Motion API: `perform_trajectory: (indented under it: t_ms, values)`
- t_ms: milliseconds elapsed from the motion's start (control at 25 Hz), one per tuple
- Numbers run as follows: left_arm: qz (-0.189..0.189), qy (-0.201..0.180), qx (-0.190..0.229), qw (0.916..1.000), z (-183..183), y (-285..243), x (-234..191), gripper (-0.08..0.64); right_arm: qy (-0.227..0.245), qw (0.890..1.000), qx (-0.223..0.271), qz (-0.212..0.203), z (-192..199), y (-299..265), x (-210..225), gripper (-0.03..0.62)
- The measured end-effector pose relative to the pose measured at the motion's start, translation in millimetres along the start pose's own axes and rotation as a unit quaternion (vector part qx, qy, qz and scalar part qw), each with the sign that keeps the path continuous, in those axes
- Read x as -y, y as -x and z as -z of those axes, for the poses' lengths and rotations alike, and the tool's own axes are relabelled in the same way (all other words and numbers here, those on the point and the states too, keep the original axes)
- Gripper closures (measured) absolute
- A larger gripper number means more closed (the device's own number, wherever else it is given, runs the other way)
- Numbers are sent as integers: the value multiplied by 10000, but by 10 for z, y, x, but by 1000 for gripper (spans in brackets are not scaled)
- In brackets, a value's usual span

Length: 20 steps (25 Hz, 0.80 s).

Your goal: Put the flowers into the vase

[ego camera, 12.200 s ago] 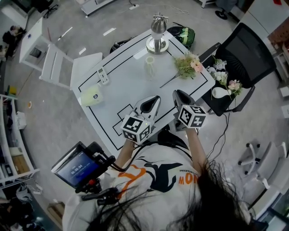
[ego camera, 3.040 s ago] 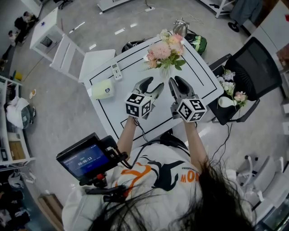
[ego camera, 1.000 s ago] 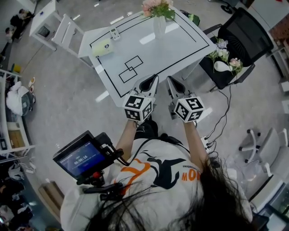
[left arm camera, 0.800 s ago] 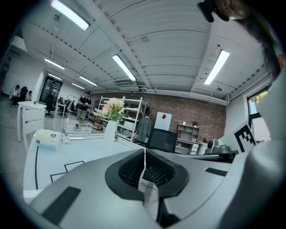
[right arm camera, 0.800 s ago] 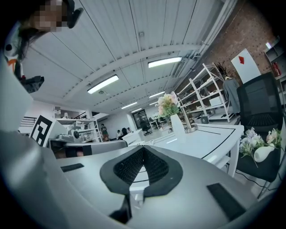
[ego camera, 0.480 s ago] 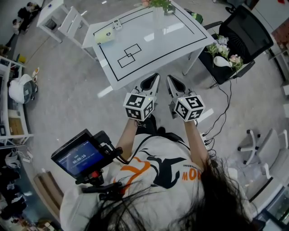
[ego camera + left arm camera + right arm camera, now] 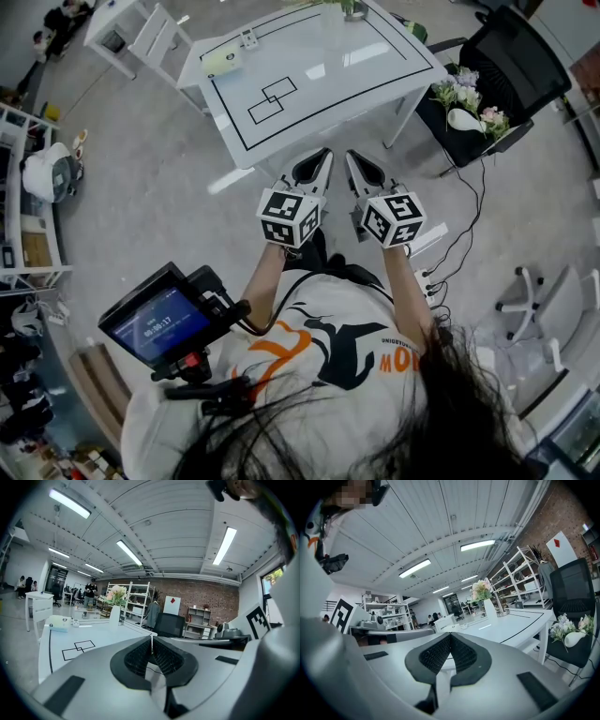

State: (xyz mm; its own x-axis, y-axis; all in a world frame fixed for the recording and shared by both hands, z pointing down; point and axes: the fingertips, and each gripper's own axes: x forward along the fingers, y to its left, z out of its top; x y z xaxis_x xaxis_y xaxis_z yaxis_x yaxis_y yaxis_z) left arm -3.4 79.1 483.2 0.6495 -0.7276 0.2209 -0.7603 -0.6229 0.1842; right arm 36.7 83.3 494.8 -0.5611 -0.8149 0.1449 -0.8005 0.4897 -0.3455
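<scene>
White tabletop (image 7: 375,66), marked with a black border and two overlapping black rectangles, stands ahead of the person and apart from both grippers. The left gripper (image 7: 324,154) and the right gripper (image 7: 351,156) are held side by side over the grey floor (image 7: 141,187), short of the tabletop's near edge, each pointing toward it. In the left gripper view the ribbed black pads meet at the tips, so the jaws are pressed together with nothing between them. The right gripper view shows the same: jaws together, nothing held.

The vase (image 7: 115,616), tall and white, stands upright on the far part of the tabletop; the head view cuts it off at the top edge. The flowers (image 7: 117,592), pink and cream blooms with green leaves, stand in the vase and rise above its mouth.

A pale box (image 7: 223,62) and a small remote (image 7: 249,38) lie near the tabletop's far left corner, well apart from the vase. To the right of the tabletop stands a black chair (image 7: 511,47); more loose blooms (image 7: 461,92) and a white rounded vessel (image 7: 462,118) rest on its seat. A small lit screen (image 7: 159,323) on a mount sits at the person's left side.
</scene>
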Motion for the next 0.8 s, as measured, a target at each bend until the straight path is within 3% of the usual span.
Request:
perform_trajectory:
  t_ms: [800]
  values:
    - [-166,18,32,9999,20,136,-28,541,92,10000,-18,-4,-10,32,-75,578]
